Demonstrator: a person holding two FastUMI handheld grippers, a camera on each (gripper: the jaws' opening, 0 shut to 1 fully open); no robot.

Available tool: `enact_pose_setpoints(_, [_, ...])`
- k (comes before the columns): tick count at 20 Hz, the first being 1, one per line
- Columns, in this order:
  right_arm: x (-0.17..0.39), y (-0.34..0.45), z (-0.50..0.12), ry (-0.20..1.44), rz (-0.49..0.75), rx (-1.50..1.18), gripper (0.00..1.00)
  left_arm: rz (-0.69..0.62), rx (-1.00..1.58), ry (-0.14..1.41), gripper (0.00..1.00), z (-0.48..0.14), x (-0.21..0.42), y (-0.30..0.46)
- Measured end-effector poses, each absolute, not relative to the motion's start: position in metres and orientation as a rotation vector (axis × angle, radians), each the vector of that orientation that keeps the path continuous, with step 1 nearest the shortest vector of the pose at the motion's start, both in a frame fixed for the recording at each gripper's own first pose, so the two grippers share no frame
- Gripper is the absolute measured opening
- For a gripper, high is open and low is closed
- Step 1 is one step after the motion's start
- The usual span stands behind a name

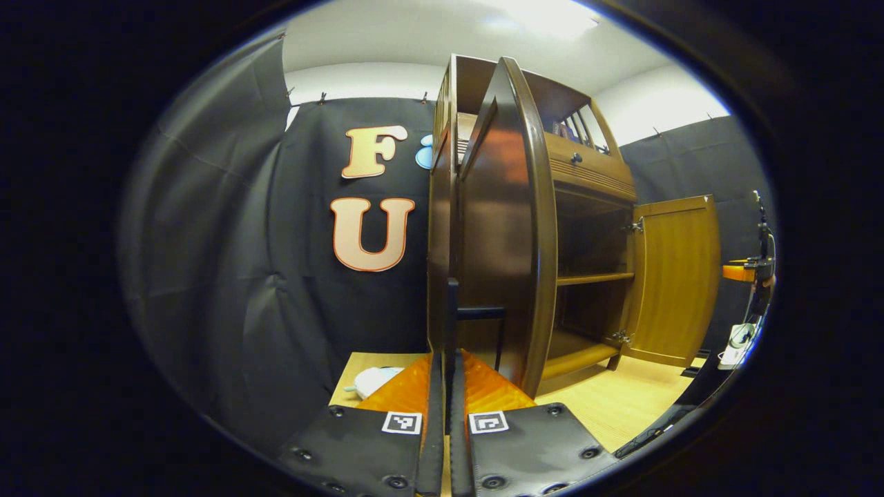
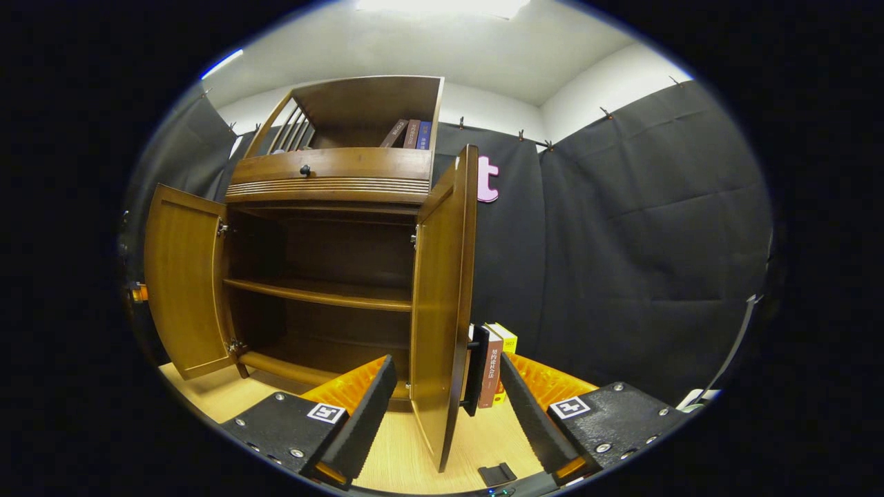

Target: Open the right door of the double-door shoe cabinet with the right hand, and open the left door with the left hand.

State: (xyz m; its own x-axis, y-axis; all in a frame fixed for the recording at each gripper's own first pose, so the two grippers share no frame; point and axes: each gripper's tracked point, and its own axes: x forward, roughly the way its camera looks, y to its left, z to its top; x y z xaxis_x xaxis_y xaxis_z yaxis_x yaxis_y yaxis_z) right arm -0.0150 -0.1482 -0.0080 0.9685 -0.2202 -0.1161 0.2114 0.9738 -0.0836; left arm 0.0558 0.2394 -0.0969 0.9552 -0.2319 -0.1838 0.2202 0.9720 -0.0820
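The brown wooden shoe cabinet stands with both doors swung out. In the left gripper view the left door rises edge-on right in front of me, and my left gripper is shut on its black handle. Farther right the right door stands wide. In the right gripper view the right door is edge-on between the fingers of my right gripper, which is open and straddles the door without pressing it. Its black handle sits just right of the edge. The left door stands wide at the left.
Inside the cabinet a bare shelf shows. Books stand on the wooden floor beside the cabinet, more books in the top niche. A small black object lies on the floor. A white object lies left of the cabinet.
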Motion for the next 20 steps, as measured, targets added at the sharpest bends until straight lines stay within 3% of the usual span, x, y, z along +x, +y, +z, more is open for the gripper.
enact_pose_setpoints(6, [-0.009, -0.144, -0.009, 0.116, -0.199, -0.065, 0.92, -0.114, -0.037, 0.241, 0.11, -0.108, 0.008, 0.245])
enact_pose_setpoints(10, [-0.01, -0.154, -0.009, 0.124, -0.201, -0.055, 0.92, -0.039, -0.115, 0.205, 0.07, -0.069, -0.023, 0.217])
enact_pose_setpoints(20, [-0.011, -0.163, -0.027, 0.103, -0.184, -0.027, 0.92, 0.22, -0.074, 0.087, 0.08, -0.058, -0.013, 0.126])
